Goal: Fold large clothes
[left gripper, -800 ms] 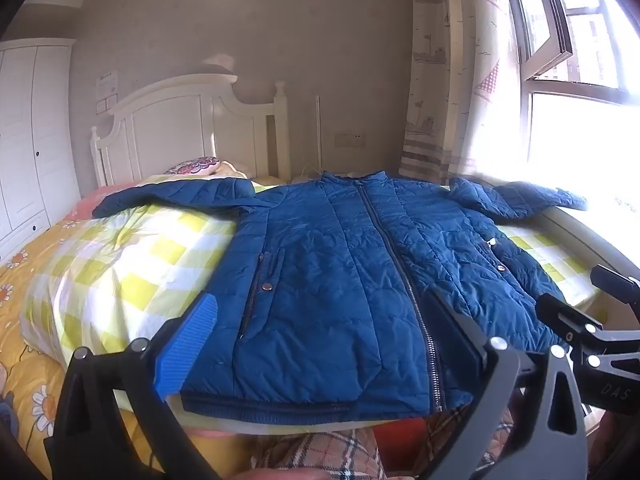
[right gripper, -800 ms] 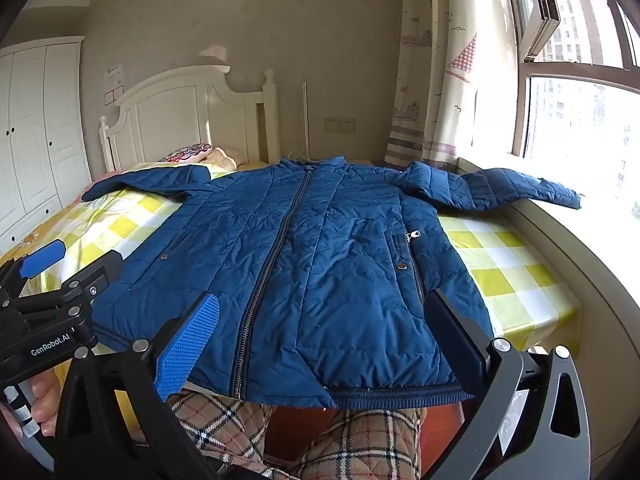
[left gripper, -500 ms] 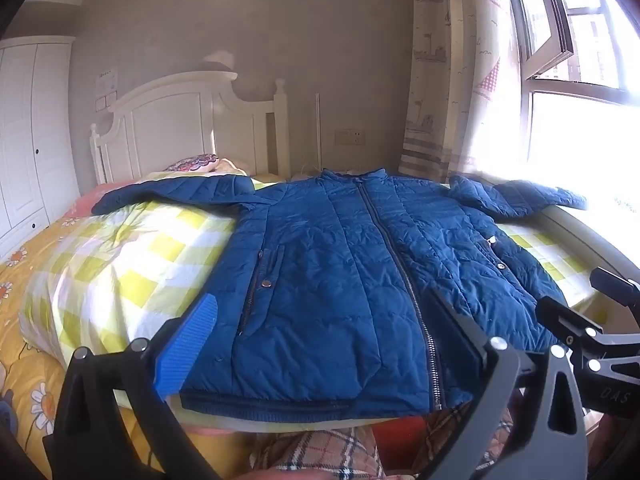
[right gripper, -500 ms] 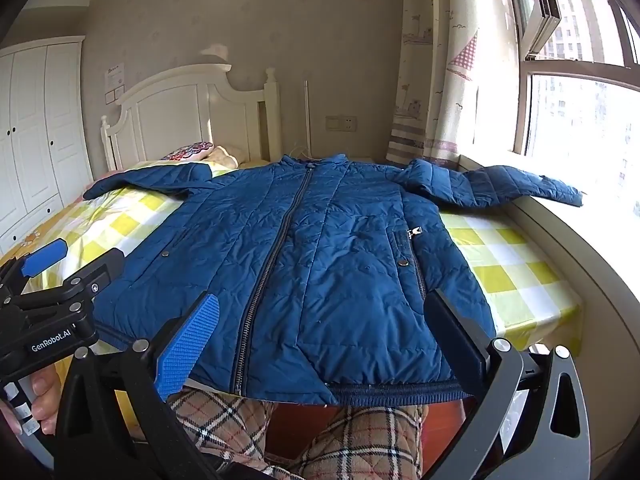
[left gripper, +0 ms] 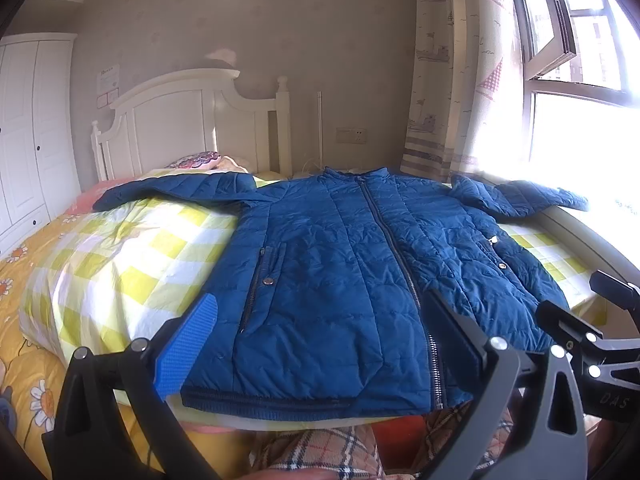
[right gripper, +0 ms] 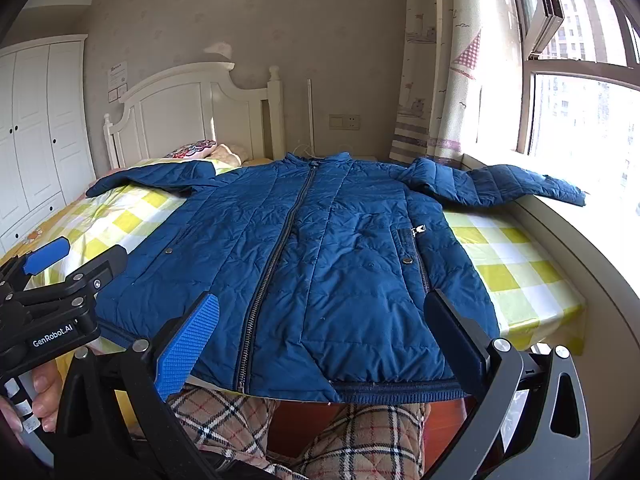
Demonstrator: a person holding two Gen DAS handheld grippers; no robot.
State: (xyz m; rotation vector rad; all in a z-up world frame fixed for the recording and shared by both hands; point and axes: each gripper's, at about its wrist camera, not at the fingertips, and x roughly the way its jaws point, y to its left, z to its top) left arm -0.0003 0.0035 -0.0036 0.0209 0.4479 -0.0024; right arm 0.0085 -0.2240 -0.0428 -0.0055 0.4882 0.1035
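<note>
Beyond both wide-spread grippers, left gripper (left gripper: 320,344) and right gripper (right gripper: 320,340), lies the jacket (left gripper: 360,272).

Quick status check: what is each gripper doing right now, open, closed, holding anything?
Left gripper: open, holding nothing, near the hem of the blue jacket.
Right gripper: open, holding nothing, also at the hem.

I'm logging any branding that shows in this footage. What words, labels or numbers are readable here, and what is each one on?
"GenRobot.AI": white print on the black body of the left claw, in the right wrist view.
"DAS": faint raised letters on the right claw, in the left wrist view.
Paper notice on the wall: print too small to read.
Small tag at the blue jacket pocket: unreadable.
</note>
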